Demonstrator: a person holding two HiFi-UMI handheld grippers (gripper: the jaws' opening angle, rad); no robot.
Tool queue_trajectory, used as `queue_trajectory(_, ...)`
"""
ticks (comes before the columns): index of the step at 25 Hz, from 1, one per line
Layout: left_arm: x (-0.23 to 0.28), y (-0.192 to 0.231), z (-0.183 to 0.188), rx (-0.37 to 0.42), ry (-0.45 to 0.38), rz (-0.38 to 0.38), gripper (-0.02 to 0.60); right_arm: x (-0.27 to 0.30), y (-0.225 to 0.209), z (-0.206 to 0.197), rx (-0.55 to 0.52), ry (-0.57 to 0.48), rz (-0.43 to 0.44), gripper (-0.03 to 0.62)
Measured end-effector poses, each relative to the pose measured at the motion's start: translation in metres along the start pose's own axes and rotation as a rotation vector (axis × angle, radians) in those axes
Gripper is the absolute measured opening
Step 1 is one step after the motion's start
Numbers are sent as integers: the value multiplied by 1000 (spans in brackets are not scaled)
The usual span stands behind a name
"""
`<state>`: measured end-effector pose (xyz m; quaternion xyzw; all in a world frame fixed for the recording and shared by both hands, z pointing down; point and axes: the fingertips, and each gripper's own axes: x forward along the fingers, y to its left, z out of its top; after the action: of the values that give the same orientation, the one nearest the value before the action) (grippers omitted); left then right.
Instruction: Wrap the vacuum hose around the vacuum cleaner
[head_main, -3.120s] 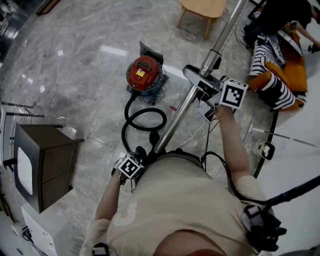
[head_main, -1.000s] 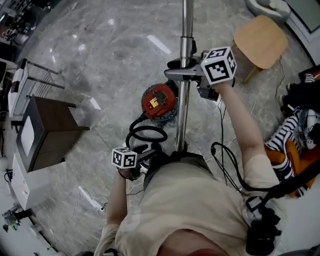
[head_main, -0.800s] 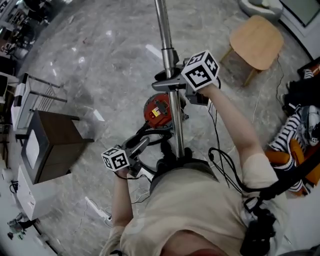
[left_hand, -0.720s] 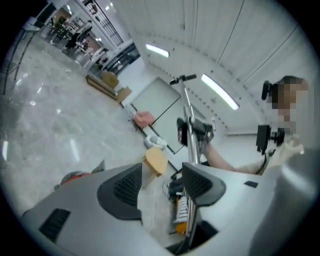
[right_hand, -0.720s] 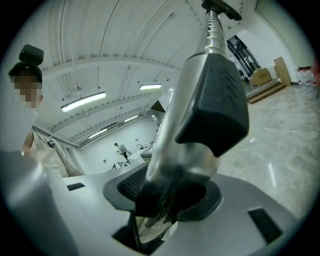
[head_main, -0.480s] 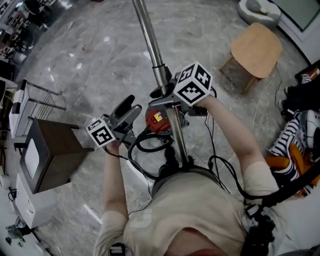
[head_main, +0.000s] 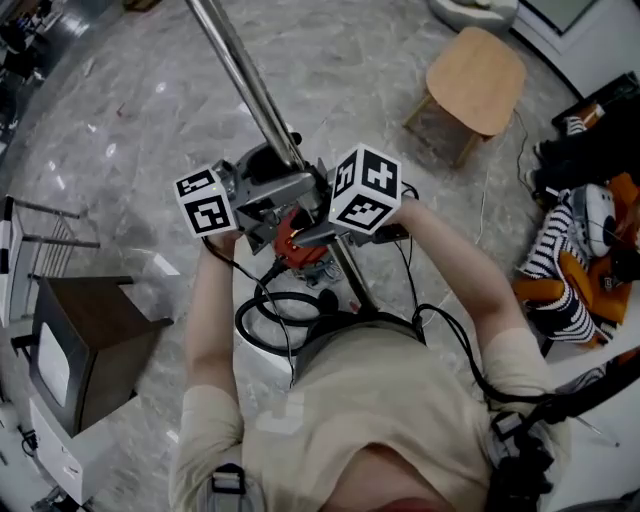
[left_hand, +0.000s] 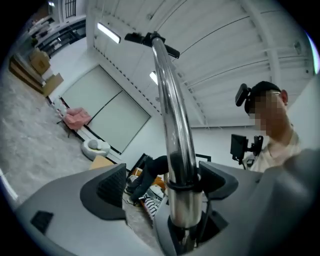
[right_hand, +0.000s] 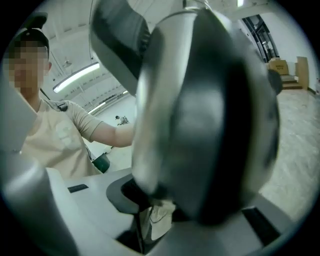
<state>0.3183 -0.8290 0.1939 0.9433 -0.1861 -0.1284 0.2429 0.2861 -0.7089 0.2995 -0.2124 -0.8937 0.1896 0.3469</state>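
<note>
Left hand-held gripper (left_hand: 162, 182) has let go of the hose loop it was working low by my waist and swung up to the metal wand (head_main: 240, 75). Its jaws have just been opening and now stand spread as wide as they go, with the tube between them, close against the right-side pad and clear of the left one, so nothing is pinched yet. The wand itself has tipped from pointing straight ahead to leaning away to my upper left. Right hand-held gripper (head_main: 315, 232) sits just beside the left one, its jaws just squeezed further in and clamped on the wand as before. Below both, the red vacuum cleaner (head_main: 290, 238) is on the floor (head_main: 120, 120), and the black hose (head_main: 245, 318) lies coiled between it and my feet. I judge the hose gathered but not yet wound round the body, and I am now taking a two-handed hold to steer the wand.
</note>
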Motion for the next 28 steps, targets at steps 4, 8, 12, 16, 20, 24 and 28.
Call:
queue_trajectory(4, 12, -4, -11, 16, 85, -127, 457, 15, -11, 1, -21, 16, -6, 110)
queue_trajectory(8, 4, -14, -15, 0, 107, -205, 353, 32, -12, 5, -38, 31, 27, 109)
queue_trajectory(12, 10, -14, -7, -38, 9, -28, 59, 35, -4, -11, -10, 63, 31, 109)
queue_trajectory(16, 13, 7, -11, -70, -82, 177, 43, 33, -8, -29, -8, 81, 1, 110)
queue_trajectory(20, 20, 14, -15, -65, -111, 339, 43, 28, -12, -77, 32, 99, -12, 137)
queue_trajectory(24, 59, 36, 4, -26, -101, 411, 40, -31, -41, -100, 220, -195, 9, 255)
queue_trajectory(28, 96, 56, 39, 15, -109, 465, 37, -89, -70, -105, 271, -470, -67, 303)
